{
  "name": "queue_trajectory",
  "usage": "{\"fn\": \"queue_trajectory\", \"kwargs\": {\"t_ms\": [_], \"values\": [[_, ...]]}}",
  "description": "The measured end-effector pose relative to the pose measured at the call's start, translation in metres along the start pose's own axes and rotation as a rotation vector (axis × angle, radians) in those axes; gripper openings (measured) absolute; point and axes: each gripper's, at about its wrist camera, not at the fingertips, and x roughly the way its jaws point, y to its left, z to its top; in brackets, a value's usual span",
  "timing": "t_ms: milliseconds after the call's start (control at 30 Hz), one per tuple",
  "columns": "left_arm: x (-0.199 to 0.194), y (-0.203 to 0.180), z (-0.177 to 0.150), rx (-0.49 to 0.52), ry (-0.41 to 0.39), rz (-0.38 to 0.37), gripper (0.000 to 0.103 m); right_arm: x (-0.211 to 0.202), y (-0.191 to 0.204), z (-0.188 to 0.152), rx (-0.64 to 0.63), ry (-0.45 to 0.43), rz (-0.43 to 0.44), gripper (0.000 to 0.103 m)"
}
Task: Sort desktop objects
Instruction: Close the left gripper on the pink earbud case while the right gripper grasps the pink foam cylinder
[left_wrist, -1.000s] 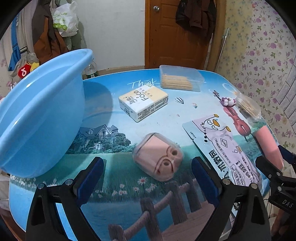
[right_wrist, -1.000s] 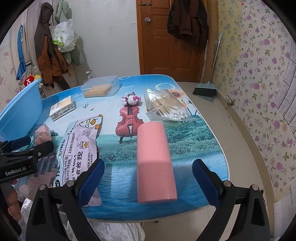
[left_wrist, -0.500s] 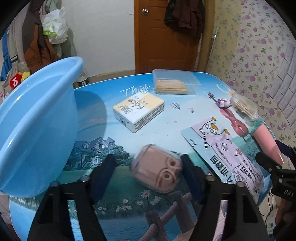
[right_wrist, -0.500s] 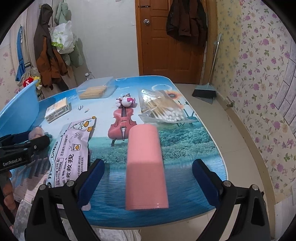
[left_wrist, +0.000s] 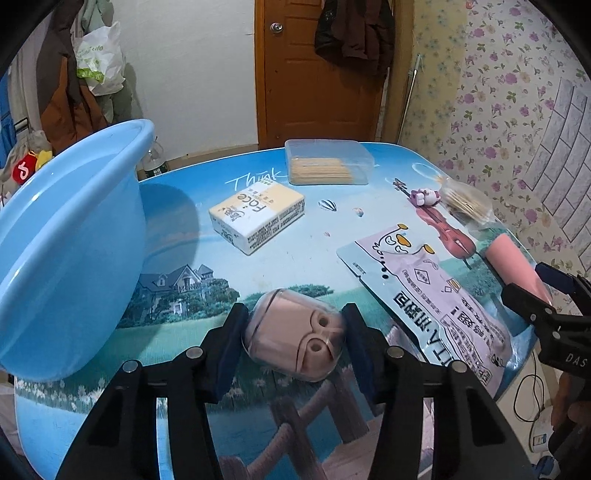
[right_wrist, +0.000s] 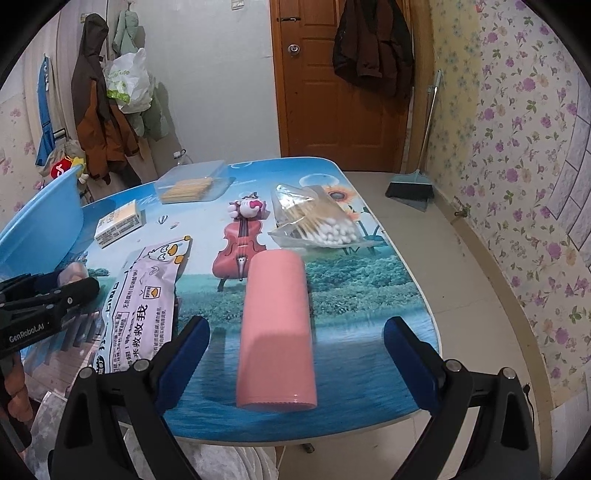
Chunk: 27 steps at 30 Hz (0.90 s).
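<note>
While your left gripper (left_wrist: 293, 325) has just been closing, its blue pads now press both sides of the small pink rounded case in clear wrap (left_wrist: 295, 334), which sits on the scenic-print table (left_wrist: 177, 229). Grasp looks secured; the light-blue plastic basin (left_wrist: 66, 243) sits just left. Your right gripper (right_wrist: 295, 354) stands wide around the pink cylindrical roll (right_wrist: 275, 332), untouched.

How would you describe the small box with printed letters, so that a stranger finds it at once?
Start at the big blue basin at the table's left edge. Just to its right lies the small box, nearer than the clear lidded container. It alone is an opaque white-and-yellow carton printed "Face".
</note>
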Motion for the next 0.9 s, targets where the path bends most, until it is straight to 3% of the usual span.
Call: {"fn": "queue_trajectory", "kwargs": {"t_ms": [367,700,800,900], "values": [[-0.002,-0.006,-0.004,0.005,-0.013,0.018,0.050,-0.012,0.002,-0.017,-0.033,-0.020,0.010,0.097],[-0.002,-0.006,-0.005,0.002,-0.023,0.018,0.050,-0.020,0.015,-0.033,-0.105,-0.122,0.010,0.092],[-0.002,-0.006,-0.005,0.002,-0.024,0.018,0.050,-0.015,0.014,-0.028,-0.091,-0.143,-0.002,0.086],[-0.002,-0.007,-0.005,0.001,-0.025,0.018,0.050,-0.007,0.010,-0.025,-0.074,-0.137,-0.006,0.070]]}}
